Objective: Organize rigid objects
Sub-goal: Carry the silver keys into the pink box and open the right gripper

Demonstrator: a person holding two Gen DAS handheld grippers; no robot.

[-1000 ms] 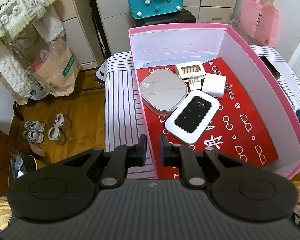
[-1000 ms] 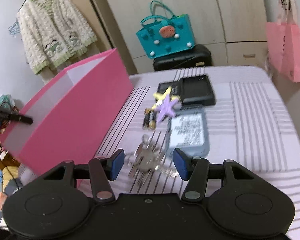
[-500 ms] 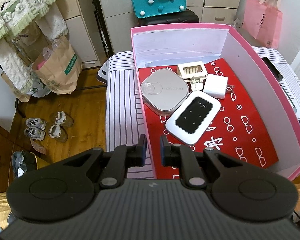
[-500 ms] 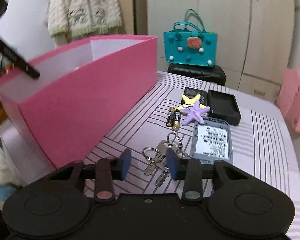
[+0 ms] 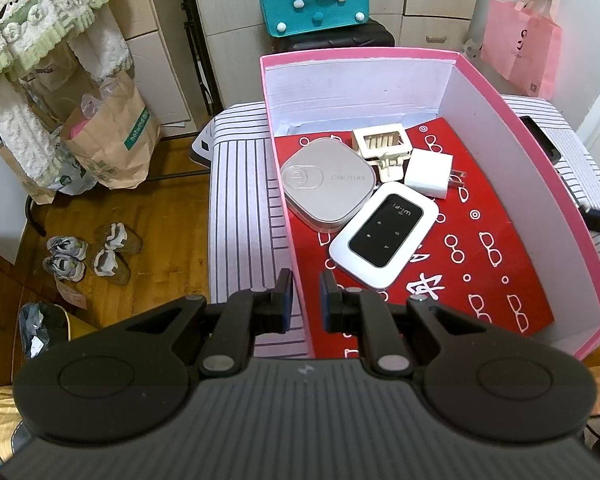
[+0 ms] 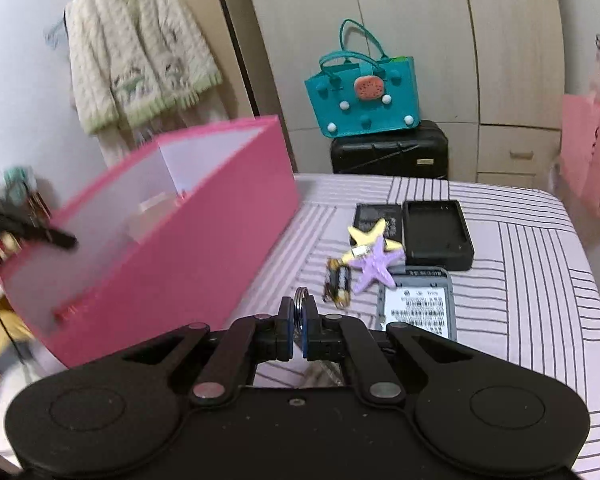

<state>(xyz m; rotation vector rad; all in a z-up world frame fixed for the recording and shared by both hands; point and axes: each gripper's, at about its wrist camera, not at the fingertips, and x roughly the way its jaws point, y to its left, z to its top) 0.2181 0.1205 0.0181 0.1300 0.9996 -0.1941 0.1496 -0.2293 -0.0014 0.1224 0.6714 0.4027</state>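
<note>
Keys pinched by the ring

The right hand-held gripper [image 6: 298, 322] was clamped on the key ring [image 6: 301, 300]; the left hand-held gripper [image 5: 303, 300] gripped the box [image 5: 532, 184] wall. Keys probably dangle loose: light, hard, slippery.

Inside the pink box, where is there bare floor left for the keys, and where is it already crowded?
The pink box has bare red lining along its right wall and near end, right of the white wifi router. The far-left part is crowded: grey case, cream clip and white charger. The right gripper holds the keys.
</note>
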